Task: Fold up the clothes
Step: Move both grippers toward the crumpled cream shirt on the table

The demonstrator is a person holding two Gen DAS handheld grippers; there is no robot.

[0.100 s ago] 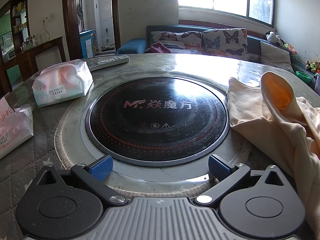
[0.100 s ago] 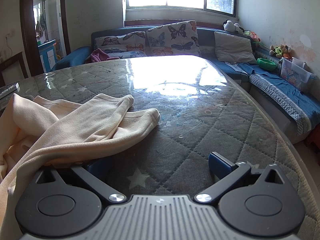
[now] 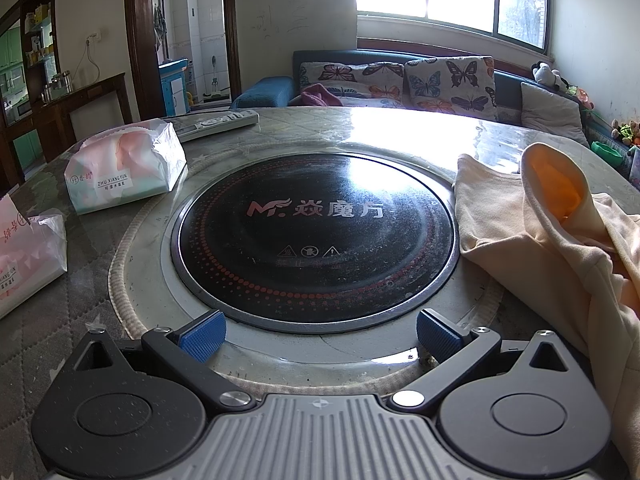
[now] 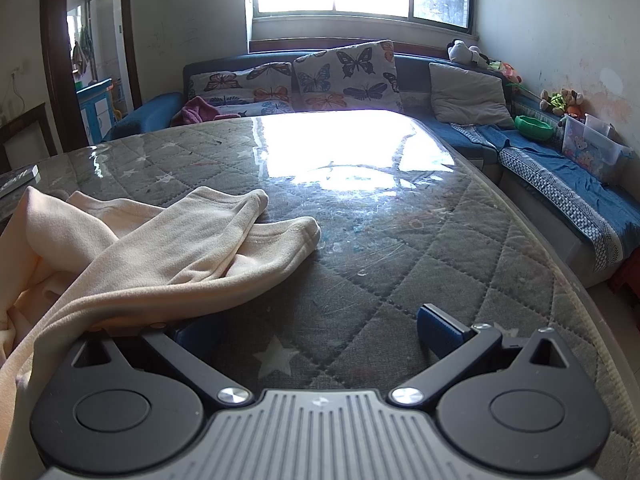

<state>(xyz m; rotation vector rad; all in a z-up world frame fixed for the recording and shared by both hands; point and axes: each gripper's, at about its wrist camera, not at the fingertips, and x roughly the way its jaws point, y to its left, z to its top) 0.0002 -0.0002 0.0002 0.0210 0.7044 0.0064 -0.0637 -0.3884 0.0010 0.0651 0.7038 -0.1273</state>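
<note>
We hold left gripper (image 3: 318,334) and right gripper (image 4: 316,330) spread wide, both empty. Step: approach, fold not yet begun. Cream garment (image 4: 168,252) lies crumpled, draping over right gripper's left finger; right of left fingers. Next: we grasp hem. Ahead of left fingers: cooktop (image 3: 316,232) marked "MF"; tissue pack (image 3: 124,174) reads "ZHU XIANG YUN".

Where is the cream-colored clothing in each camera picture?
Left wrist view: the cream garment lies at the right edge, beside the round black cooktop.
Right wrist view: the garment fills the lower left, draped over the gripper's left finger.
Shared landmark: the butterfly cushions on the sofa under the window.
</note>
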